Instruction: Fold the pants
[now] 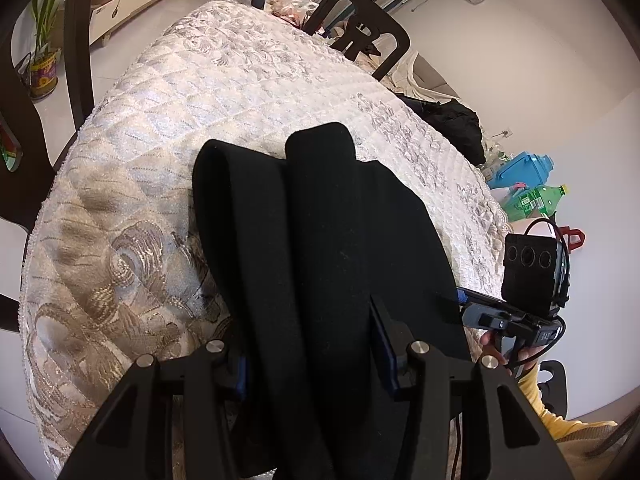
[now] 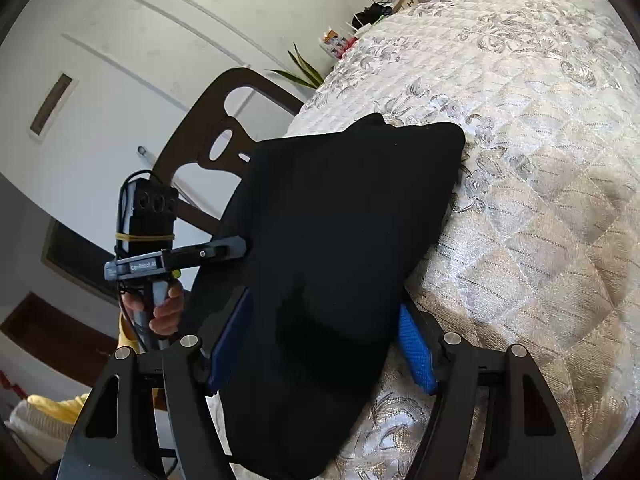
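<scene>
Black pants (image 1: 320, 240) lie on a quilted white and gold table cover (image 1: 224, 92), folded into a thick bundle with two rounded folds at the far end. My left gripper (image 1: 312, 356) has its jaws around the near edge of the pants, the cloth between its blue pads (image 1: 382, 344). My right gripper (image 2: 324, 344) has the pants (image 2: 344, 216) between its blue pads (image 2: 416, 348) too. The right gripper also shows in the left wrist view (image 1: 492, 316) at the pants' right edge. The left gripper shows in the right wrist view (image 2: 224, 250) at the left edge.
Dark wooden chairs stand around the table (image 1: 360, 32) (image 2: 208, 136). Dark clothes (image 1: 456, 120) lie at the far right edge. A blue container (image 1: 520, 168) and a green bottle (image 1: 536, 200) are on the floor. A potted plant (image 1: 44, 60) stands at the left.
</scene>
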Action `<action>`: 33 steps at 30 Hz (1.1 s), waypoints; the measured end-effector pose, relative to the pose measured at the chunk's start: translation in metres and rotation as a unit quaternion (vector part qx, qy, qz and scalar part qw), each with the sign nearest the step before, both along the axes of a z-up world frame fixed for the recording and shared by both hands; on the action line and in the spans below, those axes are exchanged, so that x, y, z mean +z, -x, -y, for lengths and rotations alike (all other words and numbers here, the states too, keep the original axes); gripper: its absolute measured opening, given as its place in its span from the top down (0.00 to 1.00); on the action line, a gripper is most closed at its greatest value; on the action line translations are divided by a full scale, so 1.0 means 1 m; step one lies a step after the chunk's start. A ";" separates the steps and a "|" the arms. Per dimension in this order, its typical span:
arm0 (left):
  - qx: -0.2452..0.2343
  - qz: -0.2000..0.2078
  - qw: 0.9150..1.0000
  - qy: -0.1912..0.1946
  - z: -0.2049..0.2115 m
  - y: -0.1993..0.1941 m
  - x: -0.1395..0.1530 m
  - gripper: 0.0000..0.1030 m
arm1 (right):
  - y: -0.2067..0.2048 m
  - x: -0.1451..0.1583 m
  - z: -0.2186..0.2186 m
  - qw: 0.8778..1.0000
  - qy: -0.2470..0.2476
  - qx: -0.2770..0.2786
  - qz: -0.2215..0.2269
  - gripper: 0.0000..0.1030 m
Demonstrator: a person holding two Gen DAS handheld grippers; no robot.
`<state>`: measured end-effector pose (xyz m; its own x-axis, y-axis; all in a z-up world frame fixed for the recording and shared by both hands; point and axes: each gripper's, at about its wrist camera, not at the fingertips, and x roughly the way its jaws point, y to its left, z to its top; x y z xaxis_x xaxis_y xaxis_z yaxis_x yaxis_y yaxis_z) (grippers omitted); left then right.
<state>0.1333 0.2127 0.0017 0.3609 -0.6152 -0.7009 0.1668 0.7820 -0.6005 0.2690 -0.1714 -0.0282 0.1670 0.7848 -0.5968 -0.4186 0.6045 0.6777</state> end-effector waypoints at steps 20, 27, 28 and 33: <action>0.034 0.019 0.992 -0.123 0.031 0.005 0.018 0.65 | 0.011 0.014 -0.031 0.986 0.126 -0.062 0.090 0.71; 0.052 0.042 0.988 -0.137 0.043 0.012 0.036 0.76 | 0.027 0.041 -0.038 0.977 0.140 -0.060 0.151 0.79; 0.053 0.045 0.989 -0.134 0.045 0.012 0.040 0.76 | 0.028 0.044 -0.037 0.976 0.139 -0.060 0.155 0.80; 0.043 0.056 0.990 -0.122 0.066 0.011 0.052 0.76 | 0.036 0.059 -0.026 0.972 0.136 -0.074 0.177 0.81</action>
